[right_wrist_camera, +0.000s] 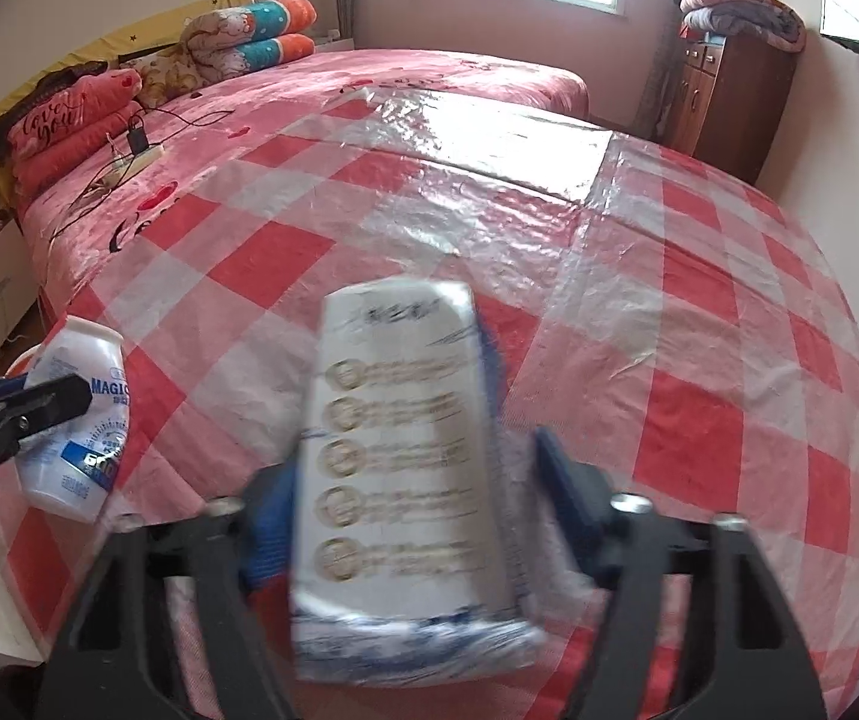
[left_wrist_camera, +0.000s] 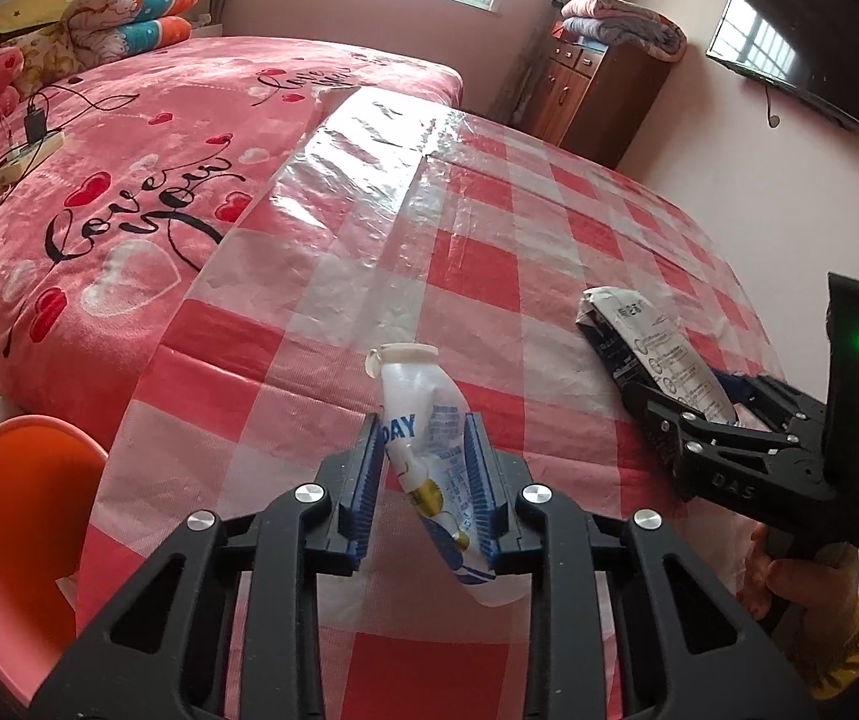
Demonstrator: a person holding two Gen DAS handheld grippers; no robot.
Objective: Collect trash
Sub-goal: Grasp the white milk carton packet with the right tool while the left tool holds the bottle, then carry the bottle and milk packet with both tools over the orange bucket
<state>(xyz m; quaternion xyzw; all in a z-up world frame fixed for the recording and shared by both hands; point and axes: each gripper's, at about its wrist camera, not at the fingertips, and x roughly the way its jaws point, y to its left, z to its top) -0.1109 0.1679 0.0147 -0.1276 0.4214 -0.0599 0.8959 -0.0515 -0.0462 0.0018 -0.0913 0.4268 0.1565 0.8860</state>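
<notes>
My left gripper (left_wrist_camera: 426, 468) is shut on a crushed white plastic bottle (left_wrist_camera: 429, 438) with blue print, held tilted above the checkered plastic cloth (left_wrist_camera: 549, 228). The bottle also shows at the left of the right wrist view (right_wrist_camera: 78, 420), with the left gripper (right_wrist_camera: 39, 405) around it. My right gripper (right_wrist_camera: 411, 480) is shut on a white and blue carton (right_wrist_camera: 405, 468), which is blurred and stands between its fingers. In the left wrist view the right gripper (left_wrist_camera: 687, 414) holds that carton (left_wrist_camera: 657, 354) at the right, just over the cloth.
A red and white checkered plastic cloth (right_wrist_camera: 699, 330) covers the near part of a pink bed (left_wrist_camera: 129, 192). An orange basin (left_wrist_camera: 15, 516) sits at lower left. A power strip with cables (left_wrist_camera: 27, 150) lies on the bed. A wooden cabinet (left_wrist_camera: 597, 96) and a wall television (left_wrist_camera: 801, 54) stand beyond.
</notes>
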